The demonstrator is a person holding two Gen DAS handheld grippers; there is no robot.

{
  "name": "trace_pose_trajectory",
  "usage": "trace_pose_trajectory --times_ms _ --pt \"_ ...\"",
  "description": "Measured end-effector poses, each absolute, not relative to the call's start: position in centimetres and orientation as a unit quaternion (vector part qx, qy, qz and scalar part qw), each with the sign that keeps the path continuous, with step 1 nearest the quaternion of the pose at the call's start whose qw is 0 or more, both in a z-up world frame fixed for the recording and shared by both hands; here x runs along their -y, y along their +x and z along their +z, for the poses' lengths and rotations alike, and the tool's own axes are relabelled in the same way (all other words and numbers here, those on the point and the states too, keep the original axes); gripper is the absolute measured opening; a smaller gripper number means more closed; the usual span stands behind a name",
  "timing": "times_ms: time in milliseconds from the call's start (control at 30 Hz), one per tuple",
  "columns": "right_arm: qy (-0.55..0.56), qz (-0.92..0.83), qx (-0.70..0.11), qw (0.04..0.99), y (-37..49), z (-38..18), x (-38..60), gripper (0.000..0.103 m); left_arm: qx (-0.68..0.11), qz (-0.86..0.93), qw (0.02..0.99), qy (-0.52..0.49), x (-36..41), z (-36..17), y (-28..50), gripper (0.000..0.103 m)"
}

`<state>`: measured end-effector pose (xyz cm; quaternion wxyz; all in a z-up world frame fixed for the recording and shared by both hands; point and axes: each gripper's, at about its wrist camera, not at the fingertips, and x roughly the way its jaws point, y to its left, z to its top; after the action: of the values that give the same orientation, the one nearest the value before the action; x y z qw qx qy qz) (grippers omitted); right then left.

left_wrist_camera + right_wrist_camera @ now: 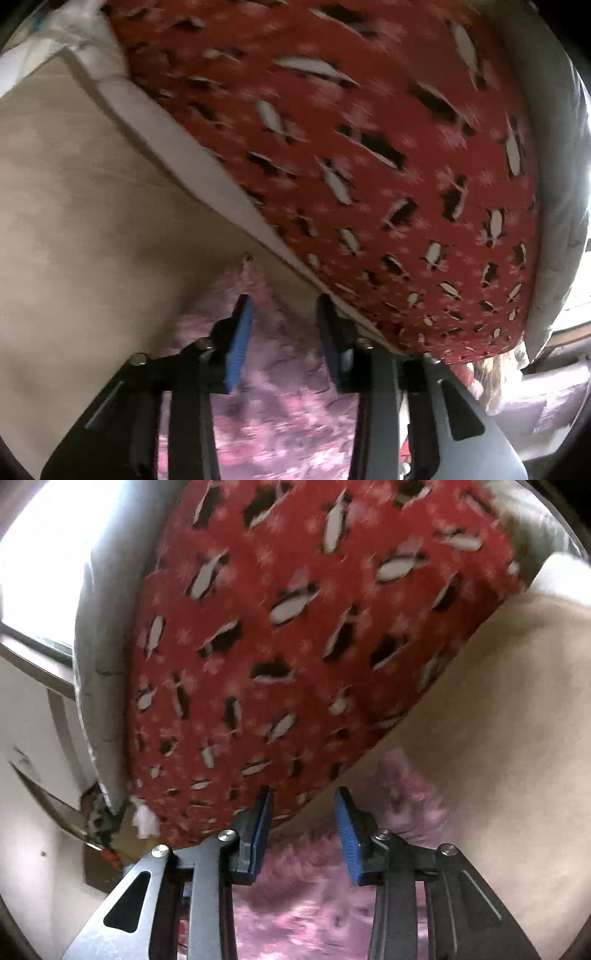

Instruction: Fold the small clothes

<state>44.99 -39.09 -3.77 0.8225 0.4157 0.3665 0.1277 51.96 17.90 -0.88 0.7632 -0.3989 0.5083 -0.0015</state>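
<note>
A fluffy pink garment lies on the beige surface, right under my left gripper. The left gripper's blue-padded jaws stand apart over the pink cloth and hold nothing that I can see. In the right wrist view the same pink garment lies below my right gripper, whose jaws are also apart and empty. Both views are blurred.
A red blanket with a penguin print covers the area behind the garment; it also shows in the right wrist view. A grey padded edge borders it. A bright window is at the left.
</note>
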Motion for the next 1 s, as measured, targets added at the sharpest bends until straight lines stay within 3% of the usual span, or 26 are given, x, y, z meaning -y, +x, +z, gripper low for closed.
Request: trace_pose_trajectory --times_ms 133,233,300,333,400,533,633,700,767,867,900,933,967,1000 --pt "0.374 0.095 -0.411 0.826 42.7 -6.0 41.3 0.051 -0.541 0.001 0.752 -0.376 -18.9 -3.6 47.3 0.046" --pt "0.39 0.109 -0.435 0.804 41.7 -8.3 40.8 0.052 -0.565 -0.007 0.725 -0.393 -18.0 -6.7 43.4 0.05" --pt "0.362 0.132 -0.421 0.821 41.2 -7.3 39.4 0.013 -0.548 -0.005 0.735 -0.399 -17.2 -7.3 41.1 0.047" --pt "0.341 0.132 -0.398 0.841 40.5 -6.1 38.9 0.008 -0.535 0.004 0.749 -0.392 -16.8 -6.9 40.0 0.047" --pt "0.335 0.123 -0.357 0.863 39.6 -4.7 38.8 0.006 -0.523 0.029 0.761 -0.382 -16.2 -6.5 38.9 0.046" --pt "0.306 0.068 -0.468 0.827 40.9 -7.8 38.5 0.006 -0.504 0.061 0.776 -0.375 -15.4 -6.5 37.3 0.044" --pt "0.325 0.07 -0.434 0.837 38.5 -5.1 39.6 0.015 -0.505 0.063 0.784 -0.356 -14.9 -5.6 36.7 0.045" --pt "0.336 0.087 -0.423 0.837 35.8 -4.1 40.3 0.026 -0.509 0.058 0.788 -0.342 -14.2 -5.3 36.4 0.045" --pt "0.327 0.085 -0.426 0.839 33.5 -3.9 40.3 0.052 -0.52 0.055 0.787 -0.327 -13.5 -5.2 36.8 0.046" --pt "0.33 0.086 -0.456 0.822 30.4 -5.6 39.6 0.054 -0.532 0.06 0.783 -0.318 -13.2 -5.5 37.2 0.049" --pt "0.333 0.091 -0.468 0.813 29.6 -6.5 39.3 0.051 -0.54 0.061 0.779 -0.313 -13.1 -5.7 37.3 0.049" --pt "0.33 0.108 -0.47 0.811 28.9 -6.8 38.9 0.021 -0.544 0.063 0.778 -0.307 -13.0 -5.6 37.2 0.049" --pt "0.324 0.127 -0.456 0.819 28.1 -6.4 38.5 0.004 -0.547 0.063 0.777 -0.305 -12.9 -5.5 37.1 0.049" --pt "0.322 0.129 -0.436 0.831 27.3 -5.7 38.4 0.004 -0.552 0.068 0.775 -0.301 -12.9 -5.5 36.8 0.049"
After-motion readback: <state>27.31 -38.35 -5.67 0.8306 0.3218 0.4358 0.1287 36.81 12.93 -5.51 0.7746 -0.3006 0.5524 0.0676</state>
